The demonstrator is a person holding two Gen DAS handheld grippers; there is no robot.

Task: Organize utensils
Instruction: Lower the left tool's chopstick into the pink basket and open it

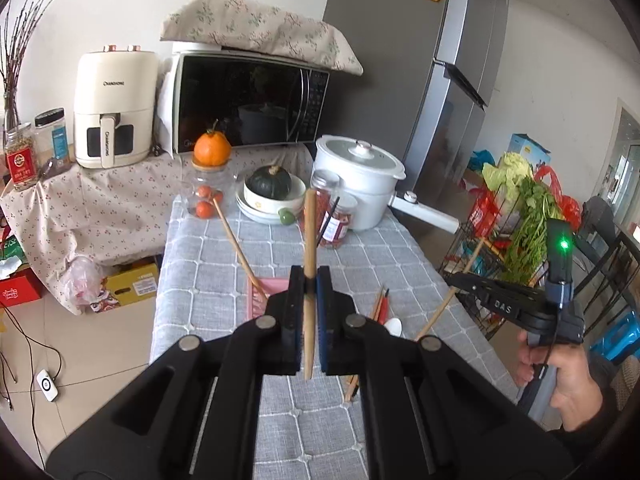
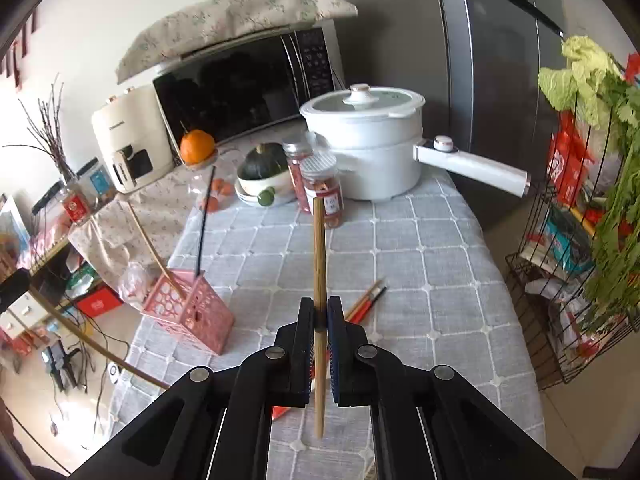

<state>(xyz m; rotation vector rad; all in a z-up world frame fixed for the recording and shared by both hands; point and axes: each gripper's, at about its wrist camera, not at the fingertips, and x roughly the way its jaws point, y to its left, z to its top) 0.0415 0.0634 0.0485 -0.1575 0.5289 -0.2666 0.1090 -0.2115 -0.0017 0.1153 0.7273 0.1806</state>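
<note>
The left gripper (image 1: 308, 280) is clamped on a wooden chopstick (image 1: 309, 240) that stands nearly upright between its jaws, above the grey quilted tablecloth (image 1: 200, 264); just ahead and slightly left of it sits the pink utensil basket (image 1: 256, 296), with another wooden chopstick (image 1: 234, 240) leaning out. The right gripper (image 2: 320, 312) likewise pinches a bamboo chopstick (image 2: 319, 256) held upright, with the pink basket (image 2: 192, 312) to its left and loose red and wooden chopsticks (image 2: 366, 300) lying on the cloth just ahead to its right.
</note>
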